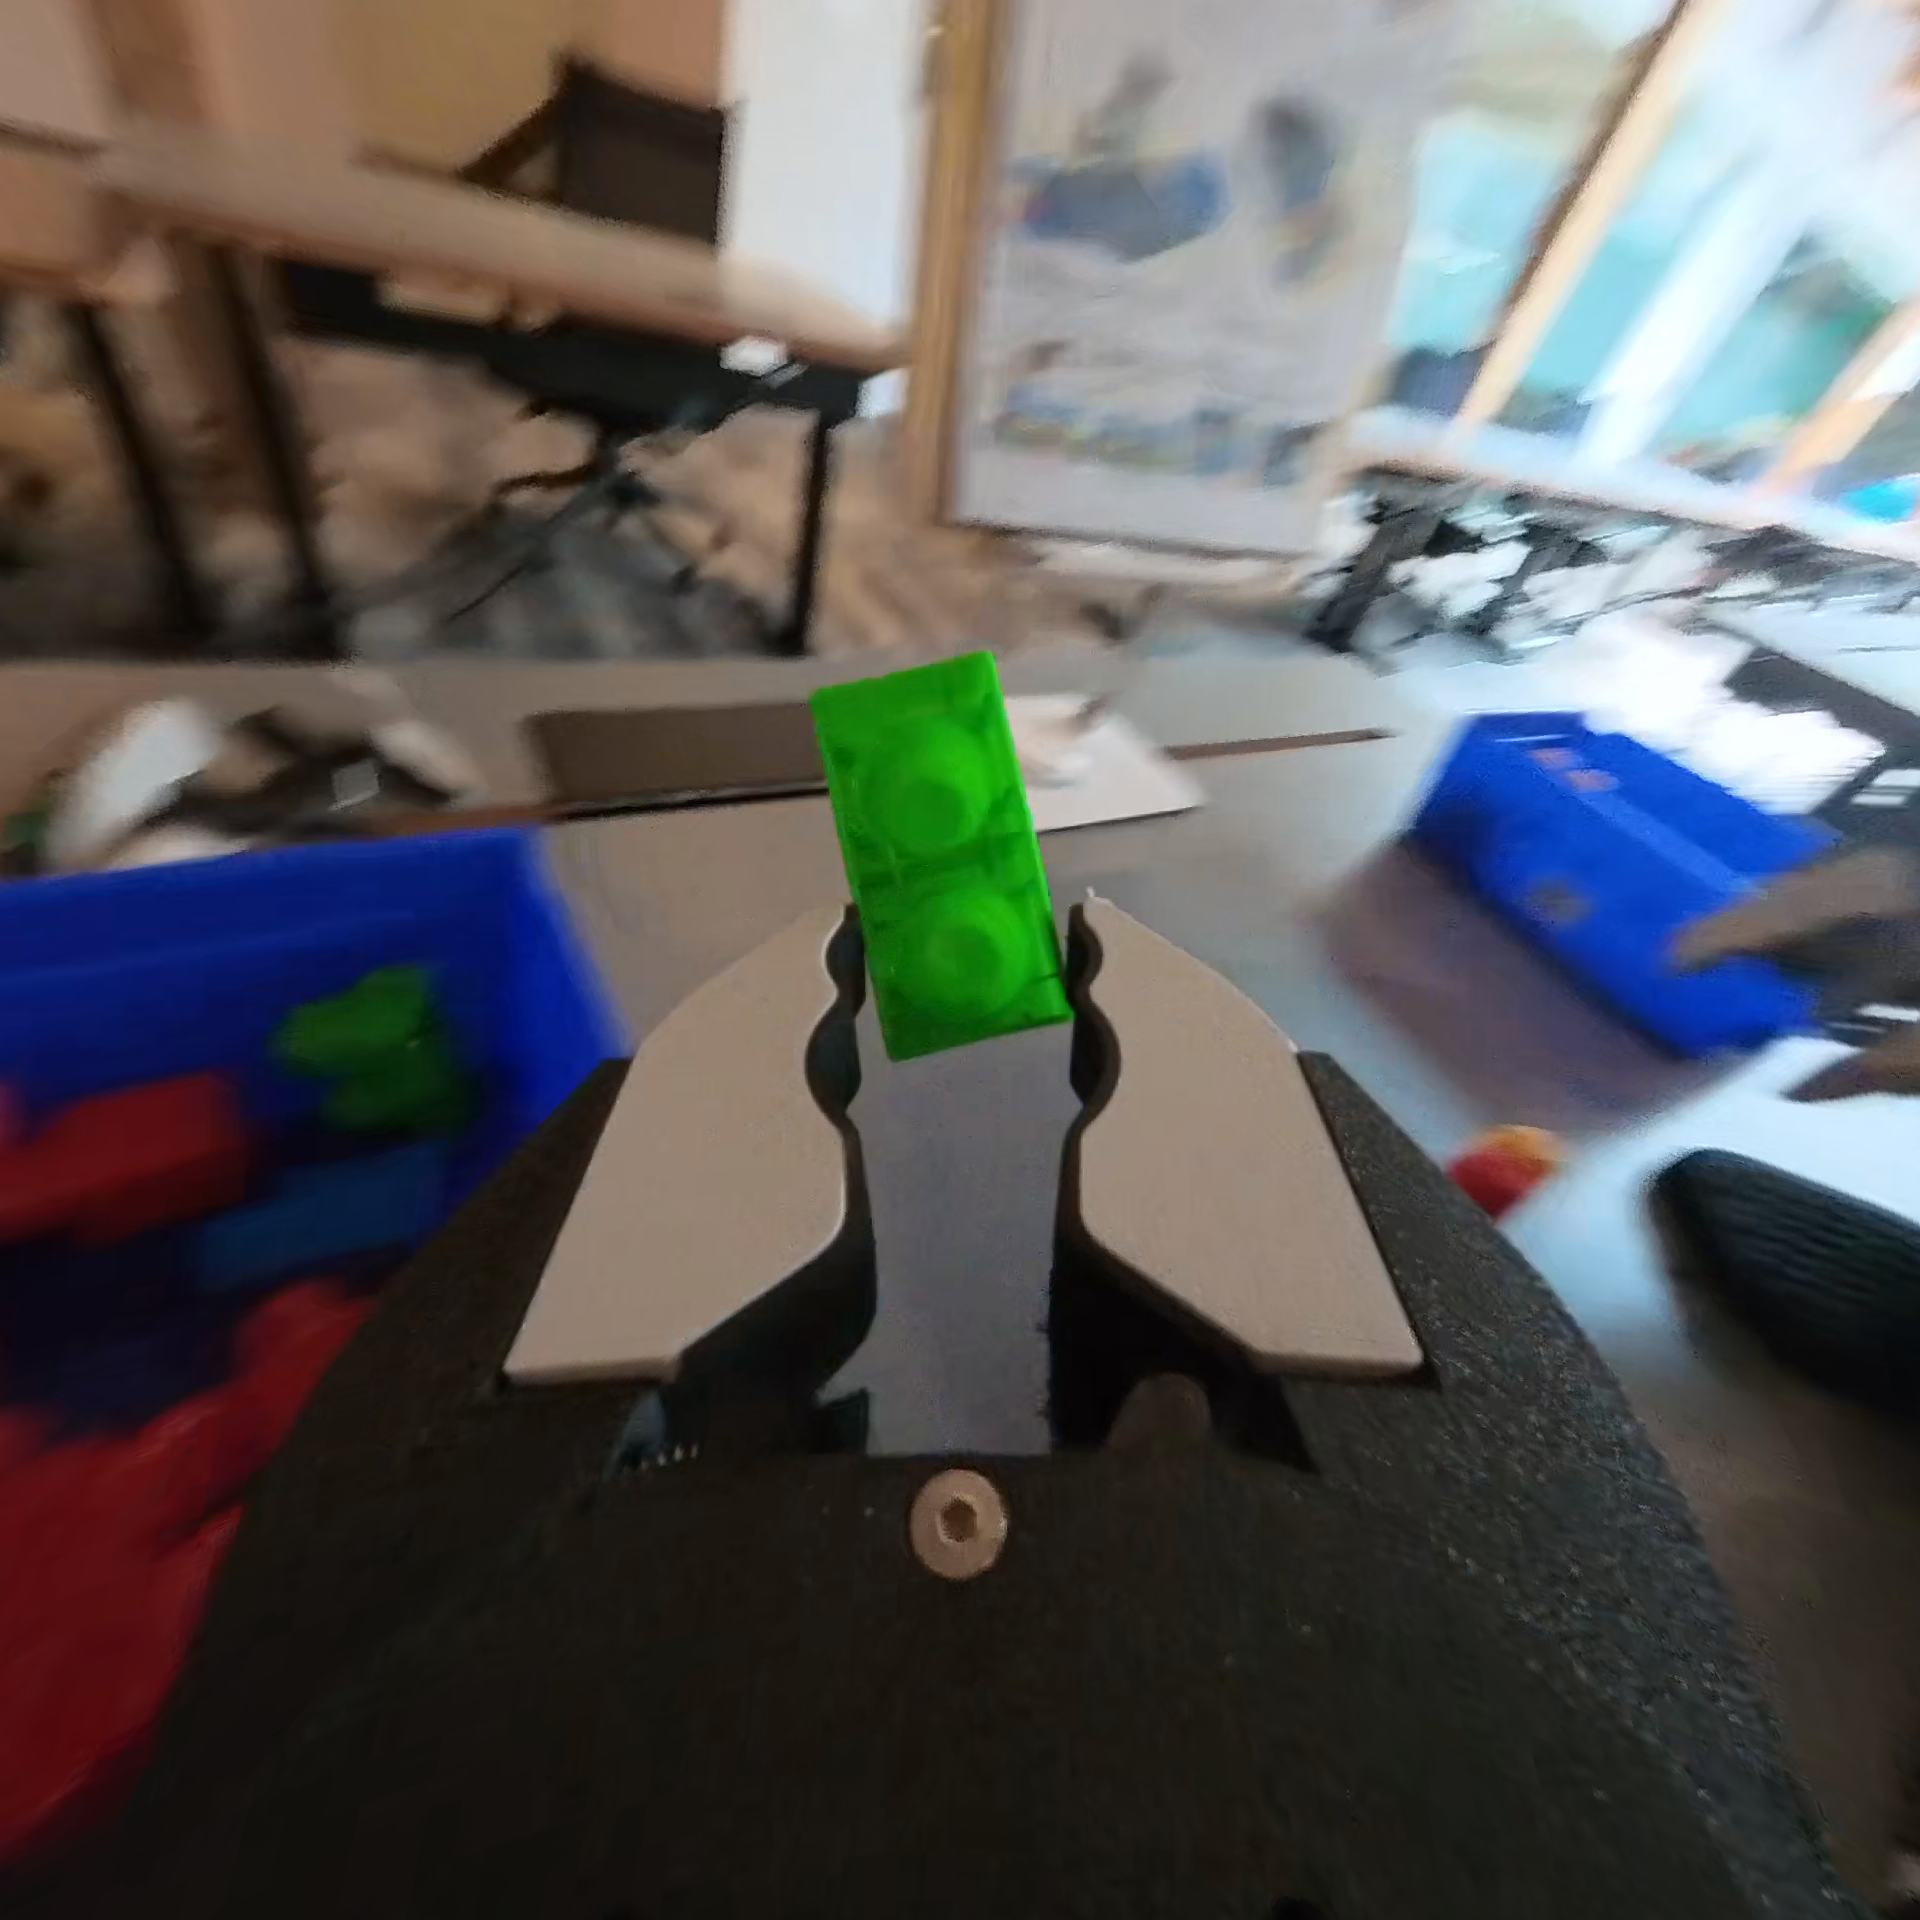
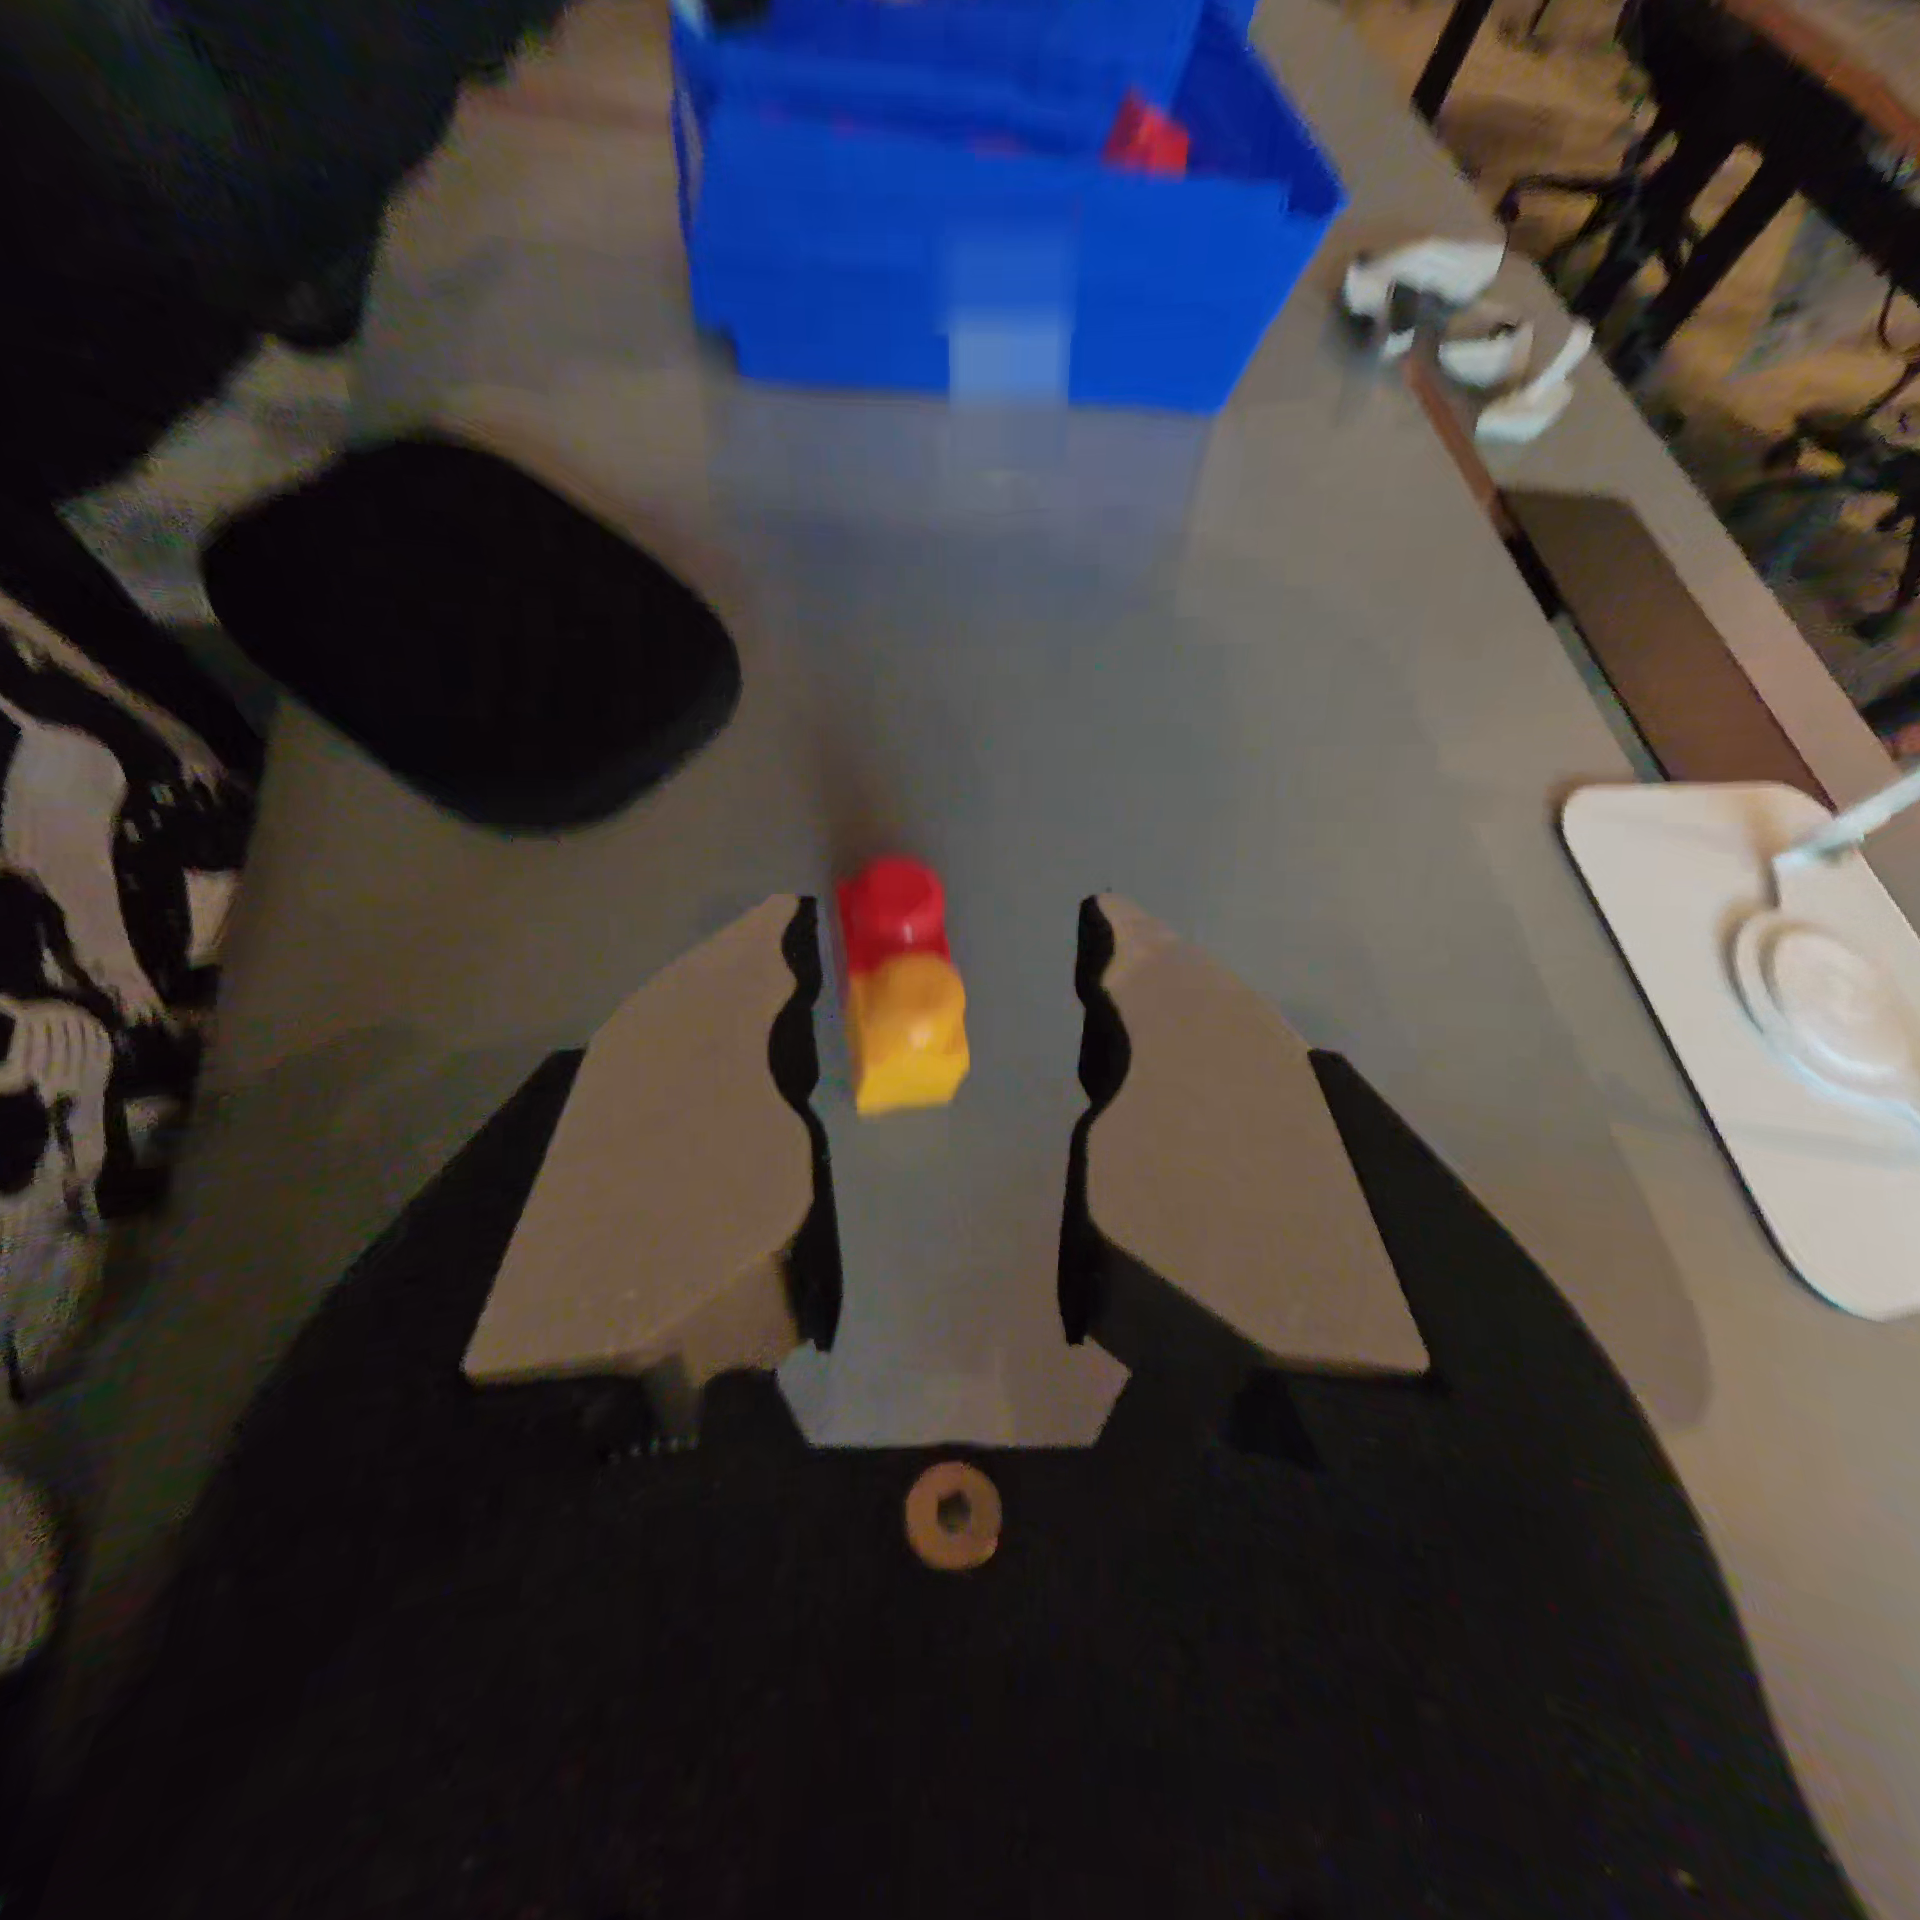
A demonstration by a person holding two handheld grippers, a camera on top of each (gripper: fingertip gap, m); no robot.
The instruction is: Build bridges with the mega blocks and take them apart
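Observation:
My left gripper (image 1: 961, 914) is shut on a green two-stud block (image 1: 940, 852) and holds it on end, in the air above the grey table. To its left a blue bin (image 1: 260, 914) holds red, blue and green blocks. My right gripper (image 2: 940, 914) is open above the table (image 2: 1299, 727). Below it a red block (image 2: 891, 920) and a yellow block (image 2: 912, 1034) stand side by side on the table, near the left finger. They also show blurred in the left wrist view (image 1: 1501, 1164).
A second blue bin (image 2: 987, 239) stands farther along the table; it also shows in the left wrist view (image 1: 1600, 883). A black oval pad (image 2: 468, 634) lies left of the red and yellow blocks. A white tray (image 2: 1766, 1039) lies at the right edge.

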